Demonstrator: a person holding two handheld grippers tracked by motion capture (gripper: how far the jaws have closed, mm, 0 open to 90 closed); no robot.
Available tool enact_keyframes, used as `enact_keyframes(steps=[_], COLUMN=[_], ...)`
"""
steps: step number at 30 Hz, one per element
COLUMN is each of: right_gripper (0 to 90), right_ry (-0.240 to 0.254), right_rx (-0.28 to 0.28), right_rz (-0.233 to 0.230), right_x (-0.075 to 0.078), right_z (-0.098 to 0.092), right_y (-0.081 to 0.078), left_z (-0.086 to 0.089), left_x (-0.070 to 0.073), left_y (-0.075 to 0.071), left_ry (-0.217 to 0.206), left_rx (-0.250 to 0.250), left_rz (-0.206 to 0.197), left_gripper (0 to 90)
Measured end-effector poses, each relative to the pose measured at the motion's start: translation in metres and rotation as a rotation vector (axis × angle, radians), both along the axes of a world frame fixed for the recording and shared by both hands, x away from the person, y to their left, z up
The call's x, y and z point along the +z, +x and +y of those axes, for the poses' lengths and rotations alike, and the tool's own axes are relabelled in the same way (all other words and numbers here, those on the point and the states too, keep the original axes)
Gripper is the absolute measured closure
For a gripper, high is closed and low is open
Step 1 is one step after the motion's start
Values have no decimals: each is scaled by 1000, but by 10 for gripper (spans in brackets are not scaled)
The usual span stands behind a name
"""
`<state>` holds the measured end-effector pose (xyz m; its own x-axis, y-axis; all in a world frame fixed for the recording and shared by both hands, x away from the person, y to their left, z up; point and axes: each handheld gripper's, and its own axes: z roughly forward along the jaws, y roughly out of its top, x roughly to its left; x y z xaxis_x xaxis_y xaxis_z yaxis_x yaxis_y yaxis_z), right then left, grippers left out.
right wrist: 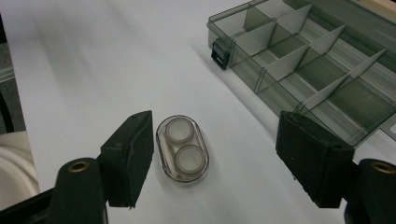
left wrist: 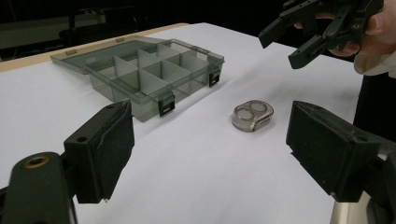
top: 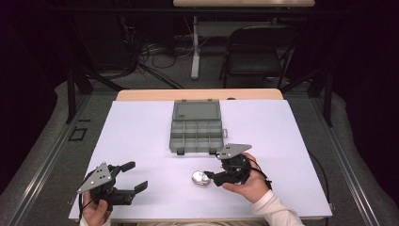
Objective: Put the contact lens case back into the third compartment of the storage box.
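A small clear oval case [top: 201, 178] with two round wells lies flat on the white table [top: 141, 136], in front of an open grey compartment box [top: 196, 127]. My right gripper [top: 214, 167] is open just right of the case. In the right gripper view the case [right wrist: 182, 149] sits between the spread jaws, close to the left one, and the gripper [right wrist: 215, 158] is not touching it. My left gripper [top: 135, 176] stands open at the front left with nothing in it. The left gripper view shows the case [left wrist: 252, 115], the box [left wrist: 144, 74] and the right gripper [left wrist: 280, 49] hovering above the table.
The box's lid [top: 196, 110] lies folded back toward the far edge, and its compartments [right wrist: 327, 70] look empty. Two black latches [left wrist: 166, 106] face the near side. A dark chair [top: 259, 47] and cables stand on the floor beyond the table.
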<state>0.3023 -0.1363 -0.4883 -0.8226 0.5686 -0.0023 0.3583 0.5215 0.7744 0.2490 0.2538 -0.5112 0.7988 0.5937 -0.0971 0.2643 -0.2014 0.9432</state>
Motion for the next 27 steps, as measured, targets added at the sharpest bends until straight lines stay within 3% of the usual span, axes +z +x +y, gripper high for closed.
enact_keyframes(steps=[3, 9, 13, 27], right_gripper=[293, 305, 346, 347], right_ry=[-15, -103, -140, -197], right_rx=[19, 82, 112, 159], right_rz=[11, 64, 70, 85], right_x=[1, -6, -12, -20], right_z=[2, 13, 19, 30], right_y=[1, 3, 5, 13], left_z=[0, 0, 0, -1], left_x=[0, 0, 0, -1], left_y=[0, 0, 0, 1], left_ry=[2, 4, 4, 9], left_rx=[-1, -2, -1, -5], left_rz=[1, 3, 4, 5], left_gripper=[158, 158, 158, 159])
